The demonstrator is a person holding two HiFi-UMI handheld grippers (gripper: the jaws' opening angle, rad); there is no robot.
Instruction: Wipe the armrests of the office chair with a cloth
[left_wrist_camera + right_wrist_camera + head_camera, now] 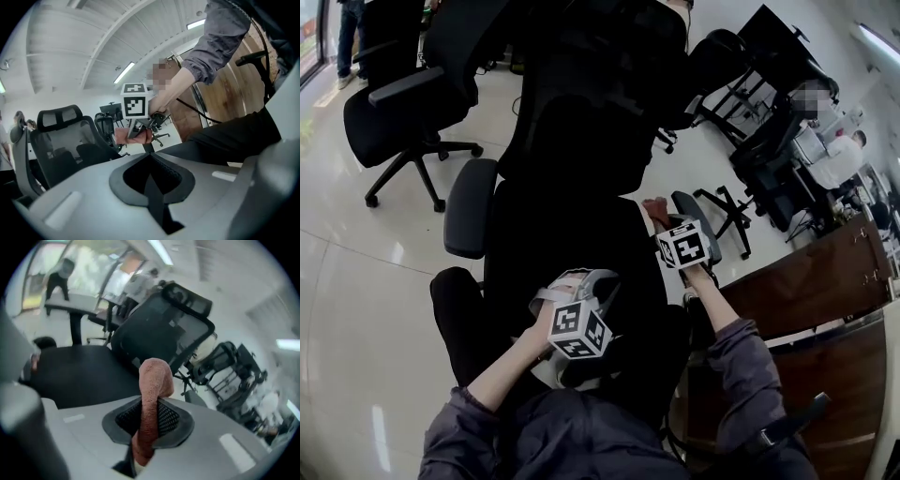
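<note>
A black office chair (581, 178) stands right below me, with its left armrest (470, 207) and its right armrest (697, 223). My right gripper (662, 225) is shut on a pink cloth (655, 210), held just left of the right armrest's near end; contact cannot be told. In the right gripper view the cloth (152, 394) stands up folded out of the closed jaws, over the seat (79, 371). Low over the seat's front, my left gripper (598, 284) is shut and holds nothing. From the left gripper view the right gripper (136, 131) and the cloth (123, 136) show.
A second black chair (403, 112) stands at the upper left on the glossy floor. Desks and black stands (769, 141) crowd the upper right, and someone sits there (839, 155). A brown wooden counter (816, 281) runs along the right.
</note>
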